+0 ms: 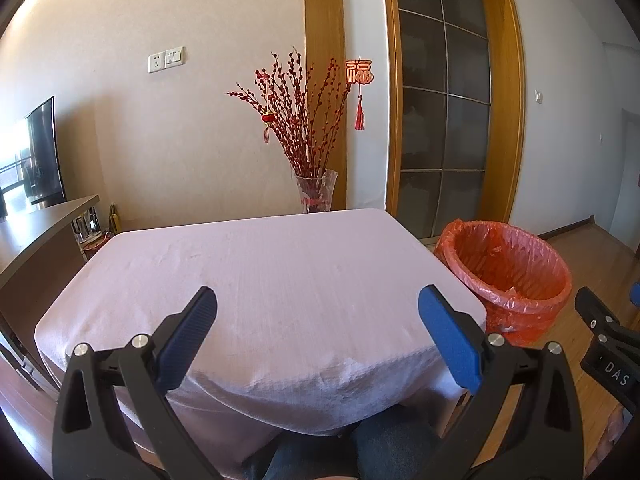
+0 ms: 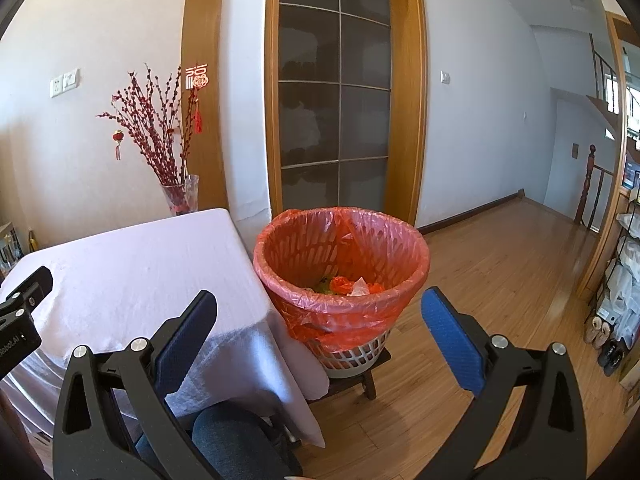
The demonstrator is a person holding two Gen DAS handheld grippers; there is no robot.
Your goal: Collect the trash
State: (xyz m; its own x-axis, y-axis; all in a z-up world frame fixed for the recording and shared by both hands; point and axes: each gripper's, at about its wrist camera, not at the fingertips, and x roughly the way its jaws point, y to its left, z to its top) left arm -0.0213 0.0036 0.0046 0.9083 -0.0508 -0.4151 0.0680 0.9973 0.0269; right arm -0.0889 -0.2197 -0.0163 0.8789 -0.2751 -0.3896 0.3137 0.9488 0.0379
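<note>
Both grippers, left gripper (image 1: 318, 334) and right gripper (image 2: 320, 334), hover with jaws spread wide, holding nothing. The cloth-covered counter (image 1: 256, 264) shows no trash; it sits down in the bin (image 2: 340, 256) just beside. Looks like collecting is done, or the next move is a search. Readable: "DAS", "Robot.AI", a red 福 charm (image 1: 359, 72).

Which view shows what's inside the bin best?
Right wrist: it looks down into the bin, showing crumpled trash at the bottom. Left wrist catches the bin at the edge; only liner shows inside.
</note>
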